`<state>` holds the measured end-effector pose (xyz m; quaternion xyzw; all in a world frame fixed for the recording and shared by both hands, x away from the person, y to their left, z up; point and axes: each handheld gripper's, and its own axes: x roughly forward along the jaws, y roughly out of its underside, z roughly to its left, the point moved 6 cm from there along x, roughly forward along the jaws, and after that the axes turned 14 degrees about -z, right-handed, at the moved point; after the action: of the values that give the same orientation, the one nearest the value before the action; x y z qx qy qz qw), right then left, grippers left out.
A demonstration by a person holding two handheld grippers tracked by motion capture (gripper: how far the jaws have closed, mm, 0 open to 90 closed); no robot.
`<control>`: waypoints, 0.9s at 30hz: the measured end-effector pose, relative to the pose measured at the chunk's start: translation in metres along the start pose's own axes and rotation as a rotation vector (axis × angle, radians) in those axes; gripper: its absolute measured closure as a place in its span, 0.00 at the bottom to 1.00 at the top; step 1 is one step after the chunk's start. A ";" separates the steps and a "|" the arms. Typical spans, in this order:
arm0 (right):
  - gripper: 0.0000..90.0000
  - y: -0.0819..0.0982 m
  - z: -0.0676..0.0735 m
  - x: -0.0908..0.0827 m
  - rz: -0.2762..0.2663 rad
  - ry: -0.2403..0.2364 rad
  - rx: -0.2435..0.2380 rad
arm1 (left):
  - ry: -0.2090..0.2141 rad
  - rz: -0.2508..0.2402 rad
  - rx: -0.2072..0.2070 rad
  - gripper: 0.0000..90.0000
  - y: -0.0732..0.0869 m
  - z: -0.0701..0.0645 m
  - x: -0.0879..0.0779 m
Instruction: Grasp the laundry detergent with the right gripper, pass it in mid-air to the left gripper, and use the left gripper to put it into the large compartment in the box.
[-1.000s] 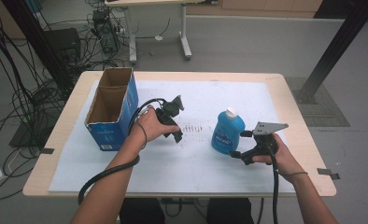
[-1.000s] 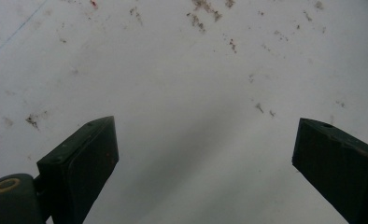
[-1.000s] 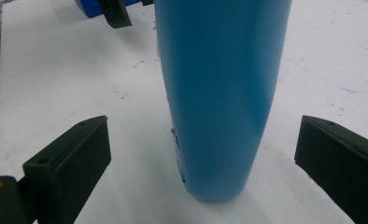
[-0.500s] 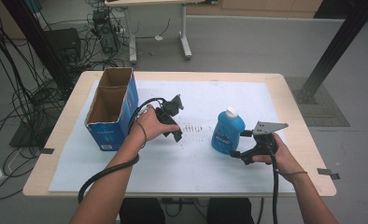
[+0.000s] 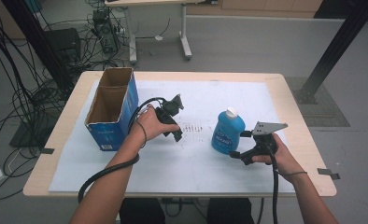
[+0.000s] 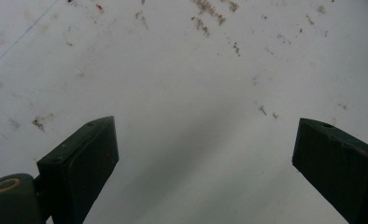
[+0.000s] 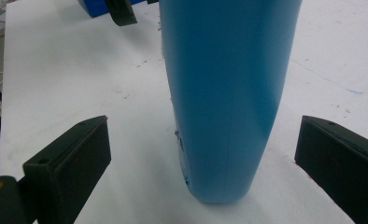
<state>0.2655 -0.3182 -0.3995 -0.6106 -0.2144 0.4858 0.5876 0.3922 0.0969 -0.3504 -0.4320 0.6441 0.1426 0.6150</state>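
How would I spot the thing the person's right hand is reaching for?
Start at the white sheet covering the wooden table. On its right half stands an upright blue plastic bottle with a white cap, just ahead of the right hand-held gripper. Unlike the open blue cardboard box at the left, it is rounded and capped.

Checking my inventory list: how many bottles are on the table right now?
1. The blue bottle stands upright on the white sheet, right of centre, between the open jaws of the right gripper. The cardboard box looks empty, though its interior is partly hidden.
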 end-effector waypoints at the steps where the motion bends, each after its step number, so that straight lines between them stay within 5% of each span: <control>1: 0.04 0.000 0.000 0.000 0.000 0.001 0.000 | 0.000 0.001 -0.001 0.08 0.000 0.000 0.000; 27: 0.04 0.002 -0.001 0.000 0.003 0.007 0.004 | -0.001 -0.003 0.001 0.08 0.000 -0.001 0.001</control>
<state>0.2655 -0.3196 -0.4016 -0.6115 -0.2103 0.4849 0.5888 0.3917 0.0961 -0.3508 -0.4328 0.6430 0.1417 0.6157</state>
